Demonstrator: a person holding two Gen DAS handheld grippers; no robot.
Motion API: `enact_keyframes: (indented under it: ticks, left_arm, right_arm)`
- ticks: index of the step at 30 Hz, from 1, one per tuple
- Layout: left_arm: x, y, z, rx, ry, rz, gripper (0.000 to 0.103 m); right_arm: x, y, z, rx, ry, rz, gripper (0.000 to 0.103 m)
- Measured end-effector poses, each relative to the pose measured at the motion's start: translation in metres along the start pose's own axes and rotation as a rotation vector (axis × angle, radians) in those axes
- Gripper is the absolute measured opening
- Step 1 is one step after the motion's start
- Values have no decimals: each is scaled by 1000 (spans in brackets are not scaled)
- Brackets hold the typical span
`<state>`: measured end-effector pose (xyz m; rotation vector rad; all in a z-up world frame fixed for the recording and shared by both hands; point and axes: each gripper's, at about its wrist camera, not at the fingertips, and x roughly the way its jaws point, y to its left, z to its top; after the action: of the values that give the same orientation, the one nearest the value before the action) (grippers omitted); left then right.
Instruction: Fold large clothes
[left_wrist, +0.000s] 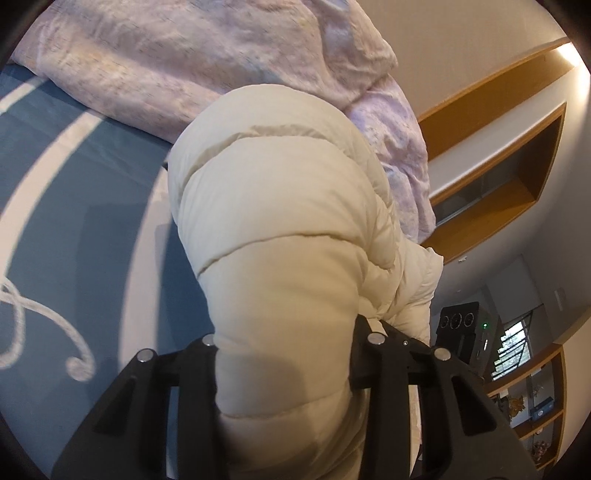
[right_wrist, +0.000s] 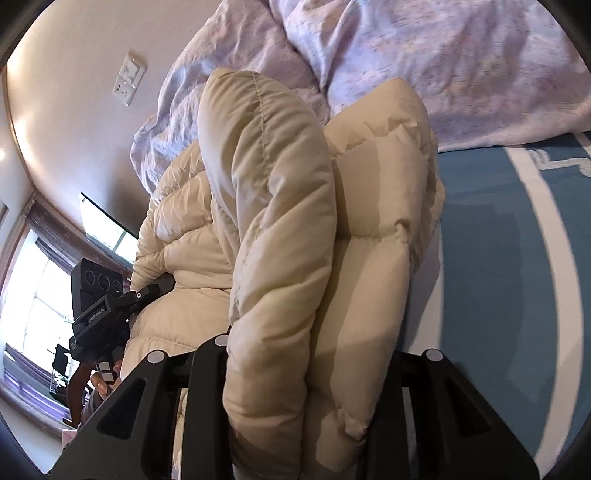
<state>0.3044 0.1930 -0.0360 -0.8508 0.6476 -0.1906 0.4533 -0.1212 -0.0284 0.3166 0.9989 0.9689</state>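
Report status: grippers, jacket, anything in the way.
Left gripper and right gripper both shut on jacket. Jacket bunched, lifted over bed. Duvet heaped just beyond.

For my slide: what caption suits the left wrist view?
Left gripper clamps a cream quilted puffer jacket above the blue bedspread.

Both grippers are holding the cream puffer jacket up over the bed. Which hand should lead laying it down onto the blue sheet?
Probably the left. The left gripper grips the puffer jacket with bare blue sheet right beside it. The right gripper also grips it, but holds doubled layers, with the purple duvet close behind.
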Motion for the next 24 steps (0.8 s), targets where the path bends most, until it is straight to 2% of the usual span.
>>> enact_keyframes:
  ticks: [4,9,13,19,22,24]
  left_arm:
    - [-5,17,-1,-2,7,31,38]
    - [10,35,-1,-10,24,76,41]
    - [18,40,-2,2,20,103,44]
    - [29,37,1,38,22,166,50]
    - [36,37,2,43,25,210,57]
    - [36,36,2,40,23,243,64]
  right_arm:
    - [18,0,2,8,24,-23,29]
    - [30,-2,3,17,26,-50,29]
    - [36,-2,3,13,28,-84,29]
    - [43,-5,4,60,30,-85,31]
    - [44,-11,2,84,33,-85,36]
    - [41,-13,1,99,26,-95,46]
